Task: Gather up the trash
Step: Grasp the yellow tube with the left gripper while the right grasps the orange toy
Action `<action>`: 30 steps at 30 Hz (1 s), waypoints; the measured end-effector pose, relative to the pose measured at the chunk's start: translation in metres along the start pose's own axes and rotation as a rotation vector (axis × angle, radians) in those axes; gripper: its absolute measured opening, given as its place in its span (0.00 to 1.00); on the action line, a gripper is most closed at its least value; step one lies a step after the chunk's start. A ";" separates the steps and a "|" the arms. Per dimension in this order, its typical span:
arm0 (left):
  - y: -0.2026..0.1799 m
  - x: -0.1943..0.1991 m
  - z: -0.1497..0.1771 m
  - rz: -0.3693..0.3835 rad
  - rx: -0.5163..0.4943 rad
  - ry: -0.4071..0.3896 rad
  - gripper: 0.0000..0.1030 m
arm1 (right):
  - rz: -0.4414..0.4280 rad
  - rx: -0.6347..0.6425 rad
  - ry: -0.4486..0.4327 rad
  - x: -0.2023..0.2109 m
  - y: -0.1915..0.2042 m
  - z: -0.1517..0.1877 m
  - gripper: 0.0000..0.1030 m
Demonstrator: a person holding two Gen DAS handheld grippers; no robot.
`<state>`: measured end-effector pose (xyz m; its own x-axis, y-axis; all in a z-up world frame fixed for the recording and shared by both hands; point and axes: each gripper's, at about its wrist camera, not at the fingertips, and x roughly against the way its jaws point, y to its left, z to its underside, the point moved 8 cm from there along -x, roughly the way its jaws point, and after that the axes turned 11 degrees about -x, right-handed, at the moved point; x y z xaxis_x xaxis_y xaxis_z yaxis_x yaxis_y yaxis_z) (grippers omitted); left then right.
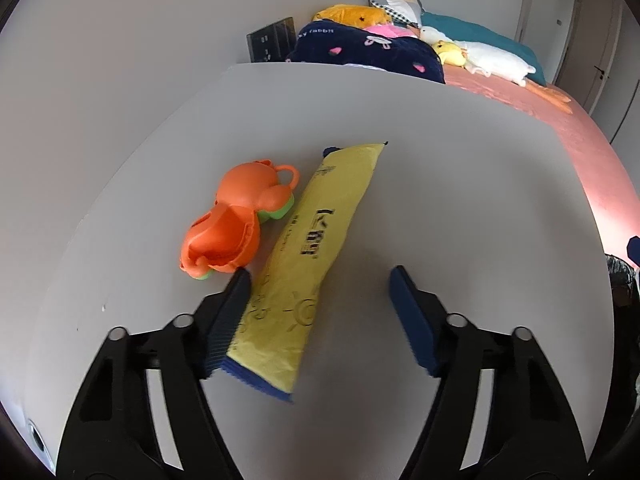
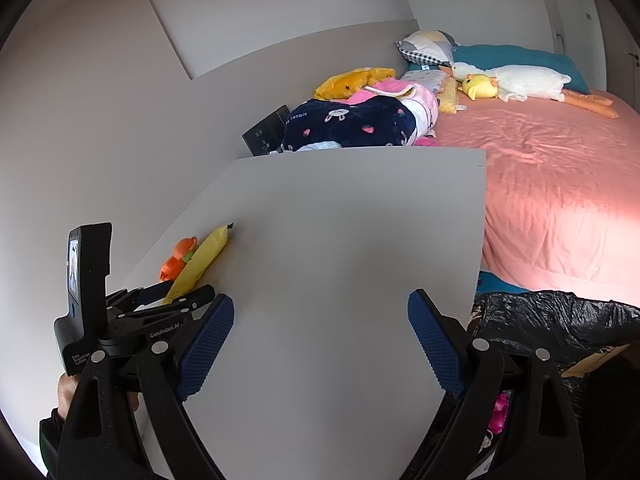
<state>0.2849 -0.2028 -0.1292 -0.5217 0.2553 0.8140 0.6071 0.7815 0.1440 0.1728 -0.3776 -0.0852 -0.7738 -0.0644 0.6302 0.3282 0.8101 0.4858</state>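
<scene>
A long yellow snack wrapper (image 1: pixel 316 240) with blue ends lies flat on the white table (image 1: pixel 440 184). My left gripper (image 1: pixel 320 276) straddles its near half. The left finger (image 1: pixel 228 312) rests against the wrapper's edge, while the right finger (image 1: pixel 412 320) stands well clear of it, so the jaws do not pinch. In the right wrist view the same wrapper (image 2: pixel 204 256) shows at the table's left side, with the left gripper (image 2: pixel 184 292) over it. My right gripper (image 2: pixel 320 300) hangs open above bare table with nothing between its fingers.
An orange plastic toy (image 1: pixel 236 216) lies just left of the wrapper, close to the left finger. A bin lined with a black bag (image 2: pixel 552 320) stands by the table's right edge. Beyond is a bed (image 2: pixel 560 184) with a pink sheet, plush toys and blankets.
</scene>
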 end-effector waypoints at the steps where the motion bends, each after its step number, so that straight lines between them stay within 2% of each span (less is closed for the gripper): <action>1: 0.000 0.000 -0.001 0.005 -0.003 -0.002 0.56 | 0.000 0.000 0.000 -0.001 0.001 0.000 0.86; 3: -0.001 0.001 -0.002 0.010 -0.011 -0.007 0.43 | -0.001 -0.001 0.000 -0.001 0.001 0.000 0.86; 4: -0.002 0.001 -0.002 0.011 -0.013 -0.010 0.34 | -0.002 -0.004 0.001 -0.002 0.001 0.000 0.86; 6: -0.002 0.003 -0.002 0.020 -0.008 -0.014 0.30 | -0.005 -0.007 0.002 -0.004 0.003 0.000 0.86; 11: -0.003 0.012 -0.010 0.037 0.022 -0.060 0.11 | -0.005 -0.005 0.009 -0.010 0.006 0.001 0.86; 19: -0.002 0.033 -0.025 0.034 0.027 -0.138 0.07 | -0.009 -0.010 0.028 -0.020 0.013 0.003 0.86; 25: 0.025 0.060 -0.034 0.015 0.088 -0.214 0.06 | -0.020 0.009 0.049 -0.036 0.031 0.002 0.86; 30: 0.054 0.071 -0.031 -0.021 0.147 -0.233 0.06 | -0.024 0.037 0.073 -0.055 0.052 0.004 0.86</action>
<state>0.2994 -0.1596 -0.0465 -0.6677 0.3489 0.6576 0.5099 0.8579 0.0626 0.2300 -0.3297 -0.0972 -0.7392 -0.1259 0.6616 0.2886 0.8284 0.4800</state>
